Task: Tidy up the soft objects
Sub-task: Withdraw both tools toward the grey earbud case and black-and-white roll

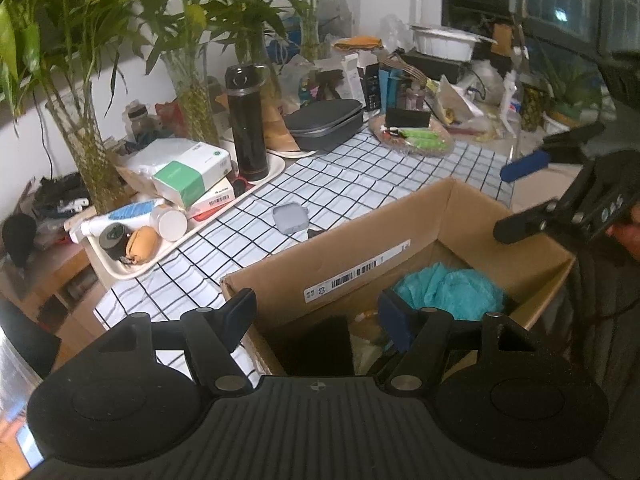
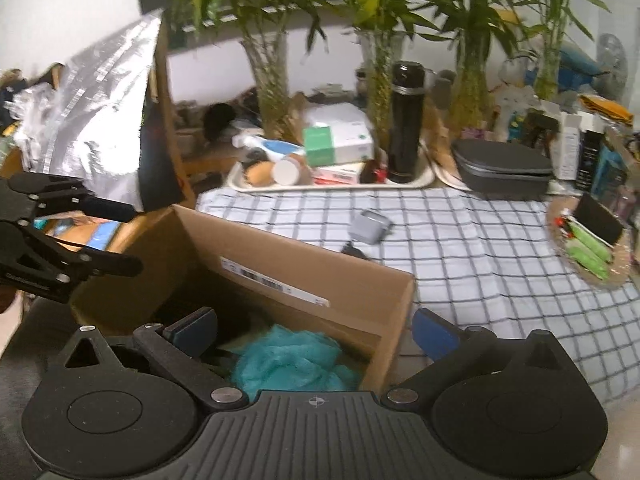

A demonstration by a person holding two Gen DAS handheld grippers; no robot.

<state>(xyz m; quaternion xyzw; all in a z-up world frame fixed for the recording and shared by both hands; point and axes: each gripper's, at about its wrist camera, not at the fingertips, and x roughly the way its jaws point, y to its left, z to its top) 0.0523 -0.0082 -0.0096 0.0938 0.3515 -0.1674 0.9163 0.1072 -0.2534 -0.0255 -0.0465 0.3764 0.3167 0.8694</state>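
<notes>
Evidently you held both the left gripper (image 1: 316, 316) and right gripper (image 2: 316, 330) wide open, gripping nothing, over the cardboard box (image 1: 400, 216) (desk's near edge); the teal cloth (image 2: 292, 360) lay inside.

Both wrist cams close over box (image 1: 400, 232)

A lived-in home, seemingly a crowded dining or side table. A checked tablecloth (image 1: 360, 184) covers it; lucky bamboo in glass vases (image 1: 196, 100) lines the wall at 11 o'clock, beside a tray (image 1: 276, 168) of toiletries, a tissue box (image 1: 188, 172) and black flask (image 1: 246, 124). Snacks and packets pile up at 1 o'clock.
</notes>
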